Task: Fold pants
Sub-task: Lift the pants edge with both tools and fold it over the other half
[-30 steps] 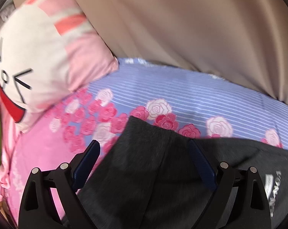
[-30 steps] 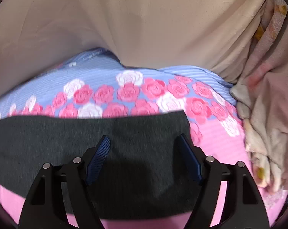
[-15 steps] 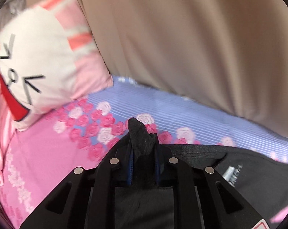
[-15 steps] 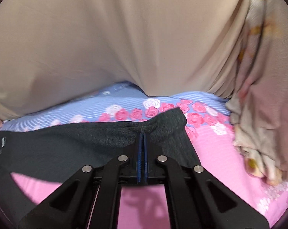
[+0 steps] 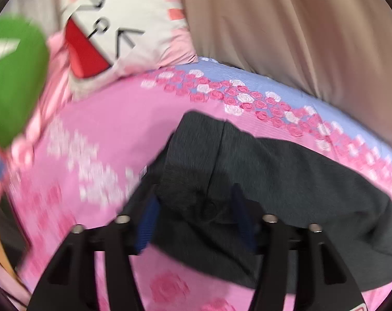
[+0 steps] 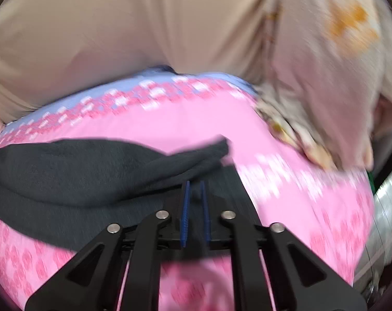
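The dark grey pants (image 5: pixel 260 181) lie folded over on a pink rose-print bedsheet (image 5: pixel 118 134). In the left wrist view my left gripper (image 5: pixel 196 207) is open, its blue-padded fingers (image 5: pixel 148 223) apart above the folded end of the pants. In the right wrist view the pants (image 6: pixel 92 171) stretch to the left, doubled over. My right gripper (image 6: pixel 196 202) has its jaws slightly apart, a narrow gap between the blue pads (image 6: pixel 185 212), right over the pants' edge; no cloth shows pinched between them.
A white and pink cartoon-face pillow (image 5: pixel 112 31) and a green object (image 5: pixel 11 77) lie at the left. A beige curtain (image 5: pixel 299 26) hangs behind the bed. A crumpled pale floral blanket (image 6: pixel 320 90) lies at the right edge of the bed.
Both grippers pulled the far edge of the pants toward me, folding them over. The left gripper has let go and opened wide; the right gripper's jaws have parted slightly.
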Demonstrator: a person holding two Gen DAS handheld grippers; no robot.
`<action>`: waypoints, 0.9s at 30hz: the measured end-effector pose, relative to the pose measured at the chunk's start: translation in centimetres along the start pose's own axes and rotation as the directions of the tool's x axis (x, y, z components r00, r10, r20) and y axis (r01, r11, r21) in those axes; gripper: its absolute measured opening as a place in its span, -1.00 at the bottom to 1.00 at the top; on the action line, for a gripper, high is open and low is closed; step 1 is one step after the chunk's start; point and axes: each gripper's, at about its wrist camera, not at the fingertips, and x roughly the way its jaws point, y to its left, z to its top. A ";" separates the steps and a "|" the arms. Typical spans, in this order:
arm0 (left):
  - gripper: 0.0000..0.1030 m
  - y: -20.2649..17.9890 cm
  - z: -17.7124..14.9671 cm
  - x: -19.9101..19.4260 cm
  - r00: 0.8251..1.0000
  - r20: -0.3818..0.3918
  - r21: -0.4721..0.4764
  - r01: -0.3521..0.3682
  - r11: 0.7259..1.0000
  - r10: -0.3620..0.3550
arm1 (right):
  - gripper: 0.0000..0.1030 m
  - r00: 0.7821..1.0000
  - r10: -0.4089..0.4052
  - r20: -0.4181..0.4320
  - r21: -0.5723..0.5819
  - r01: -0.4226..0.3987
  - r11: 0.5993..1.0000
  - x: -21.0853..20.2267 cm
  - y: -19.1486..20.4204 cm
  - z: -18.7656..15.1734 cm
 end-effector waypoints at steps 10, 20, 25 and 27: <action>0.78 -0.4 -2.3 -0.2 0.933 -0.090 -0.335 0.300 0.893 -0.348 | 0.50 0.961 0.260 0.094 0.213 -0.274 0.938 -4.5 2.4 -2.3; -0.93 -1.9 0.1 3.7 0.959 -0.169 -0.366 0.153 0.918 -0.228 | -0.94 0.980 0.173 -0.099 0.333 -0.131 0.934 7.1 1.9 1.7; -0.93 0.1 1.8 1.8 0.945 -0.172 -0.349 0.204 0.915 -0.277 | -0.95 0.973 0.212 0.093 0.310 -0.230 0.922 1.0 1.9 3.8; -0.93 0.5 1.8 0.9 0.944 -0.177 -0.323 0.213 0.922 -0.280 | -0.95 0.977 0.186 0.105 0.292 -0.210 0.933 -0.7 1.3 3.4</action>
